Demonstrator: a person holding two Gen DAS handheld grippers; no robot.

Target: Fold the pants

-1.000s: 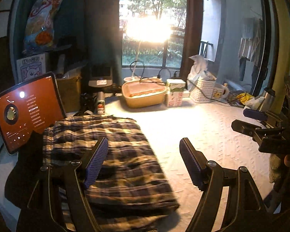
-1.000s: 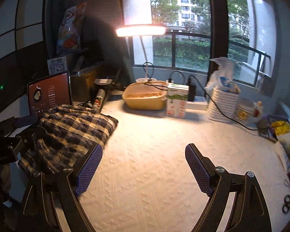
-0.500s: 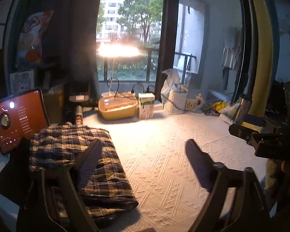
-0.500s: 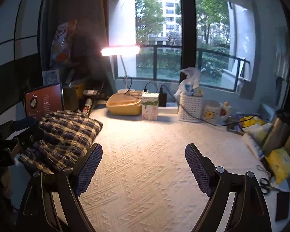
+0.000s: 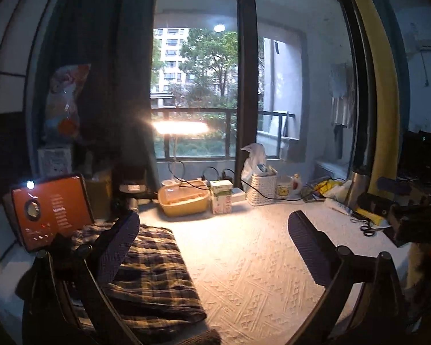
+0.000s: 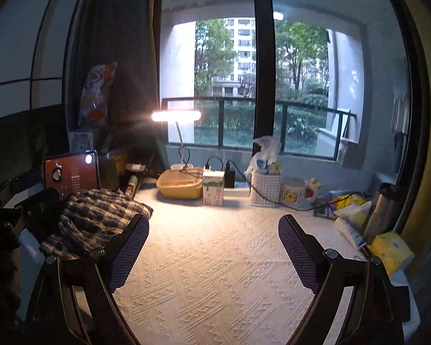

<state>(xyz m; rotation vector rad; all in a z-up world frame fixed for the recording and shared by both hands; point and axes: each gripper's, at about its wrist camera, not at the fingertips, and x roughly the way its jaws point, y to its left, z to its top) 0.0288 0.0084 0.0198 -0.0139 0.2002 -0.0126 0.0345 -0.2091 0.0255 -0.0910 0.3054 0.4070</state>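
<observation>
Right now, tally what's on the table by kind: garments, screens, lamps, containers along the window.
Garments: 1, plaid pants, folded at the left edge.
Screens: 1, tablet.
Lamps: 1, desk lamp, lit.
Containers: 4, yellow tub, carton, white basket, mug.
Total: 7.
Both grippers, left and right, open and empty.

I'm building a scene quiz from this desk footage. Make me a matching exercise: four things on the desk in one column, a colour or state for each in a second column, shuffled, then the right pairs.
Things:
1. plaid pants
2. desk lamp
3. tablet
4. woven basket

States or colours:
A. white, with a plastic bag sticking out of the top
B. switched on, glowing warm
C. folded in a pile at the left edge of the desk
D. propped up, screen orange-red

Pairs: 1-C, 2-B, 3-D, 4-A
</observation>
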